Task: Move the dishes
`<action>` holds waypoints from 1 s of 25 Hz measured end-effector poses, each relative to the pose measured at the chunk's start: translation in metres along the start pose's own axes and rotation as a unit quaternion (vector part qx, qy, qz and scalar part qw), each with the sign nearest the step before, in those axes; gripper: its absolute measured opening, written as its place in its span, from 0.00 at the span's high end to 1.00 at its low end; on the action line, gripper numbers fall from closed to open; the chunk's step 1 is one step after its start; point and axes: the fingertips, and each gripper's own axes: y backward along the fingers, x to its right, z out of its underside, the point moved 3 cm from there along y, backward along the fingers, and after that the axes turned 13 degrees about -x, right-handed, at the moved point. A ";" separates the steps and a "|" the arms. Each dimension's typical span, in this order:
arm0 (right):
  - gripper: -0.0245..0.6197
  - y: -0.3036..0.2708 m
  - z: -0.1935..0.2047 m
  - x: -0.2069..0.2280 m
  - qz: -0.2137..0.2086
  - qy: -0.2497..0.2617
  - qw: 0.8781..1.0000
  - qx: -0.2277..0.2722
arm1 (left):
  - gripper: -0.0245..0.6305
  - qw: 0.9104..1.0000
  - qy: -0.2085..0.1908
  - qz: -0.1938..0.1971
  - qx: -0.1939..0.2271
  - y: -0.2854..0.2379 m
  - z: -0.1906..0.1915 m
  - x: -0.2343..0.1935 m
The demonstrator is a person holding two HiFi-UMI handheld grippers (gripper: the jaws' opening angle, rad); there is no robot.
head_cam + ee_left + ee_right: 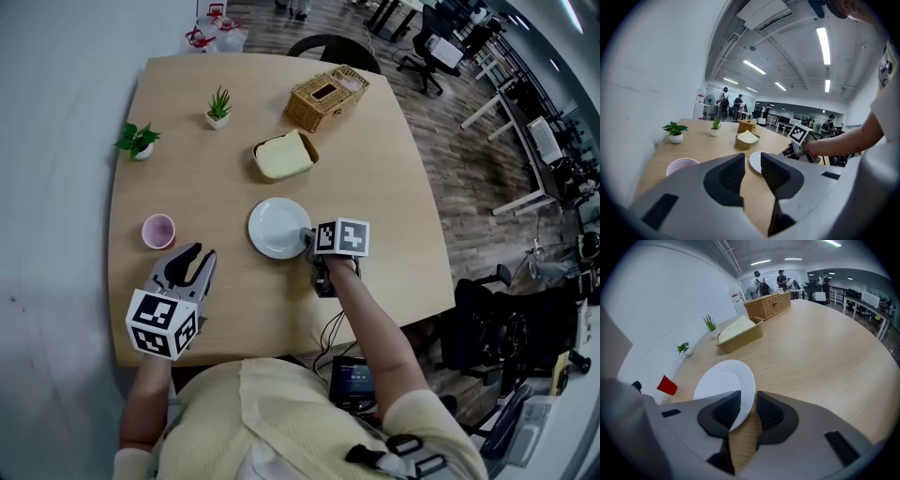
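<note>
- White plate lies flat on the table, its near rim between the part-spread jaws of the right gripper. Wood shows beside one pad, so I'd say no pinch yet.
- Left gripper hangs with jaws spread and empty, the pink cup just beyond them, to their left.
- By my reading, no dish is lifted and the moving is all still to do.

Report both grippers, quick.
Left gripper: tongs open, nothing between them.
Right gripper: tongs open, set either side of the round white plate at its rim, not clamped.
</note>
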 end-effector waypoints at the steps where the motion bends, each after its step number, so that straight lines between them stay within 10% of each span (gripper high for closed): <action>1: 0.78 0.000 0.000 0.000 -0.004 -0.002 1.000 0.002 | 0.79 1.000 0.001 -0.001 0.001 0.001 0.000 -0.002; 13: 0.87 0.014 -0.007 -0.001 -0.083 -0.042 0.995 0.045 | 0.79 0.999 0.017 -0.040 0.015 0.025 0.005 -0.027; 25: 0.93 0.050 -0.018 -0.026 -0.292 -0.084 0.948 0.097 | 0.79 0.996 0.040 -0.072 0.041 0.052 0.006 -0.039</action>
